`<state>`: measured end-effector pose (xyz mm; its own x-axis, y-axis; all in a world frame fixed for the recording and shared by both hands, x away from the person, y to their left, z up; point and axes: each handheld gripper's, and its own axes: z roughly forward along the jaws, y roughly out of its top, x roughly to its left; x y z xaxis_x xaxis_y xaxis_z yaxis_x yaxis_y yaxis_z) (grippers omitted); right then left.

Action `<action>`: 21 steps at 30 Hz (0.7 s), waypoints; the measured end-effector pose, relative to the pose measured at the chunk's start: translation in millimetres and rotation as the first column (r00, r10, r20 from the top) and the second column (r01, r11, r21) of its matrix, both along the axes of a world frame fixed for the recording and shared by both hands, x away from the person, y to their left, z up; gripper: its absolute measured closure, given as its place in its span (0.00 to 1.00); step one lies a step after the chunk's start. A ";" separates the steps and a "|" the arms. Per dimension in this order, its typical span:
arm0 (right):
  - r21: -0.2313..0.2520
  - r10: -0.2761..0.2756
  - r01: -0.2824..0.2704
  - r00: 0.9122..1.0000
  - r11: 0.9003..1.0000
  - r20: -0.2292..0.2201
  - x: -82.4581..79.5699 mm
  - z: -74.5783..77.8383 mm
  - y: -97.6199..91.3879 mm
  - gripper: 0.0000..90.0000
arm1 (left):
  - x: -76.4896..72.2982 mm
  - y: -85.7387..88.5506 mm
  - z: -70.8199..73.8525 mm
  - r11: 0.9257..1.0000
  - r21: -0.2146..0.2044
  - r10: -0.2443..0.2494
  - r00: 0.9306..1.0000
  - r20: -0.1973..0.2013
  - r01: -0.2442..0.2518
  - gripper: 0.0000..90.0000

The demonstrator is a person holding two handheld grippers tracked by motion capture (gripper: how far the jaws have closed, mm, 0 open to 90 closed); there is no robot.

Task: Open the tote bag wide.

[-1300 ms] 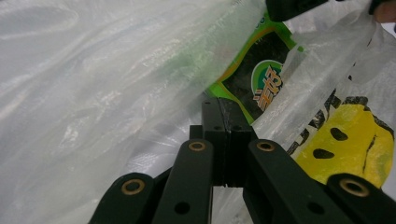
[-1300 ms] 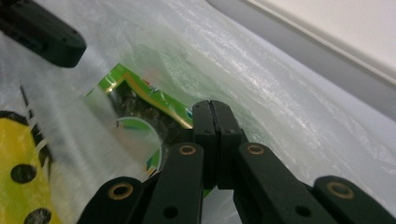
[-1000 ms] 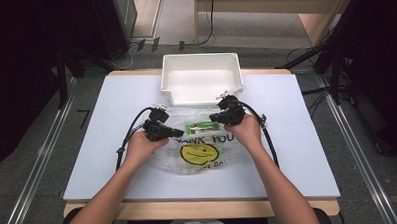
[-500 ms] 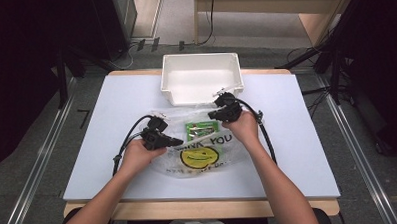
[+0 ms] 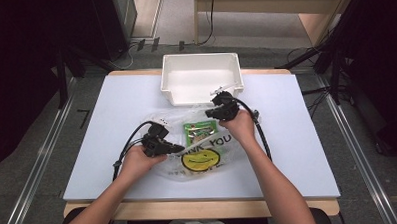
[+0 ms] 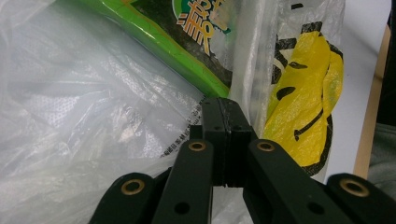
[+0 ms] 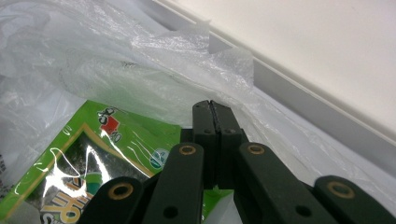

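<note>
High view: a white desk (image 5: 112, 125) with a wooden near edge stands on a grey floor, with dark stands on both sides. A white bin (image 5: 201, 78) sits at the desk's far middle. Near of it lies a clear plastic bag (image 5: 197, 142) printed with a yellow smiley face and the word "YOU"; its long axis runs roughly left to right, the mouth seemingly toward the far side. Inside lies a green snack packet (image 5: 199, 131), its long axis near to far.

The left gripper (image 5: 174, 149) grips the bag's left part; the right gripper (image 5: 210, 113) grips its far edge, just near of the bin.

Left gripper view shows the jaws pressed together on the bag's film, the packet's orange lettering and the smiley close up. Right gripper view shows its jaws likewise pinching crumpled film beside the bin's wall, with the packet's red logo, too small to read from above.
</note>
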<state>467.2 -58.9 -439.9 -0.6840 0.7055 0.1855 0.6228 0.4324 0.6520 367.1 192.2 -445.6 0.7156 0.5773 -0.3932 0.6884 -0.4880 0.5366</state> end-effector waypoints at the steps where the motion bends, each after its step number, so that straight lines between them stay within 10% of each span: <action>1: -0.008 0.001 -0.001 1.000 1.000 -0.014 0.4 0.7 1.5 1.00 | 0.2 -0.1 -0.4 1.000 0.000 0.007 1.000 0.001 -0.007 1.00; 21: -0.057 -0.002 -0.002 0.997 0.998 -0.073 21.9 -21.0 21.2 1.00 | -7.0 0.0 -7.2 0.999 -0.038 -0.032 0.999 -0.013 0.031 1.00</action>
<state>489.1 -37.7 -460.9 -0.6699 0.7164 0.1949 0.6682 0.4673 0.5789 360.2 192.2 -452.8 0.7277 0.5387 -0.4245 0.6804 -0.4891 0.5458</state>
